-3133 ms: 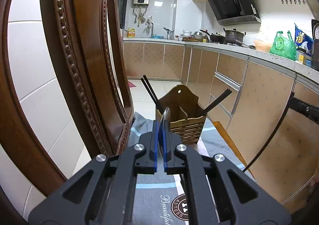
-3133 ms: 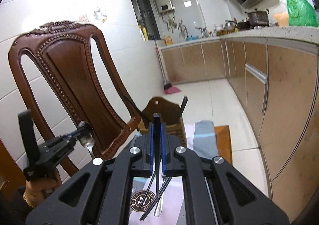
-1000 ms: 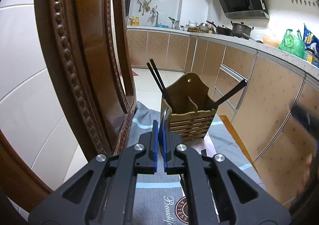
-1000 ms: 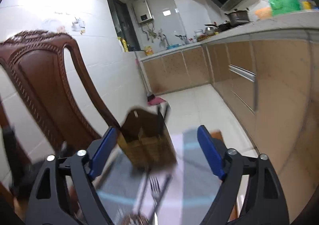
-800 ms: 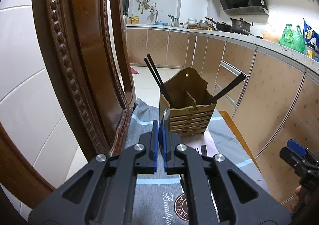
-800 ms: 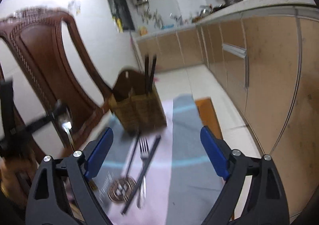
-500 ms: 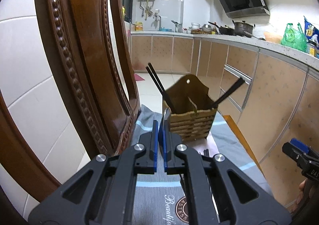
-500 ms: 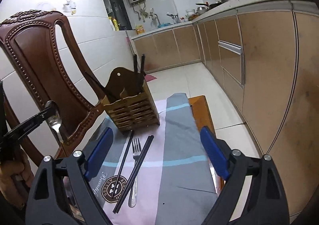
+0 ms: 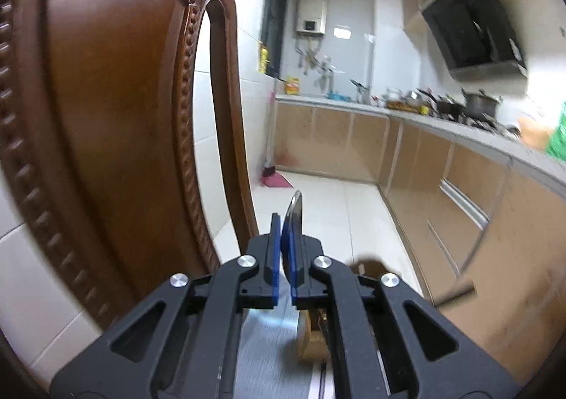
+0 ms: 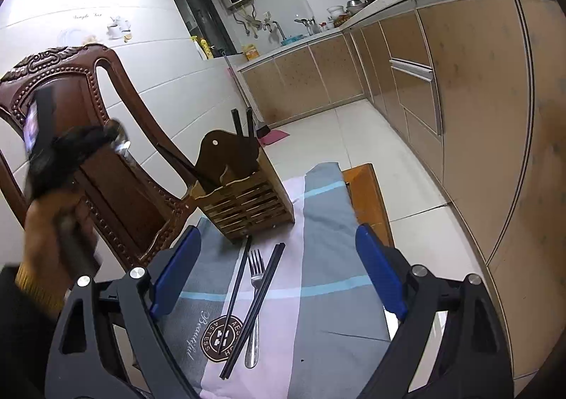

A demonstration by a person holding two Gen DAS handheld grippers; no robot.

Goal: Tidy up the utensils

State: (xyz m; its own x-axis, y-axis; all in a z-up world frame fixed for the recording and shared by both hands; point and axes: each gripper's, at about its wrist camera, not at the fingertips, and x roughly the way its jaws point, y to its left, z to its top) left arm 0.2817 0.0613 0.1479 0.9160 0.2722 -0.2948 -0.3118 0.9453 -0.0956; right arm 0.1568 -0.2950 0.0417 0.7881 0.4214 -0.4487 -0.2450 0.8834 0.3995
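My left gripper (image 9: 283, 232) is shut on a metal spoon (image 9: 294, 211), whose bowl stands edge-on above the pads. The right wrist view shows that gripper (image 10: 106, 137) blurred, raised left of the wooden utensil holder (image 10: 244, 193). Black chopsticks (image 10: 242, 124) stand in the holder. In the left wrist view only the holder's top (image 9: 366, 265) peeks out behind the fingers. My right gripper (image 10: 277, 269) is open above the cloth. Under it lie a fork (image 10: 255, 292), a single chopstick (image 10: 237, 289) and a chopstick pair (image 10: 256, 310).
A carved wooden chair (image 9: 106, 115) stands close on the left against the tiled wall. The grey and pink cloth (image 10: 318, 292) covers a small wooden table (image 10: 368, 200). Kitchen cabinets (image 10: 460, 115) run along the right. A person's hand (image 10: 49, 222) holds the left gripper.
My left gripper rose and tipped upward with the spoon, so the holder dropped to the bottom of its view. My right gripper, still open, sank a little toward the fork and chopsticks.
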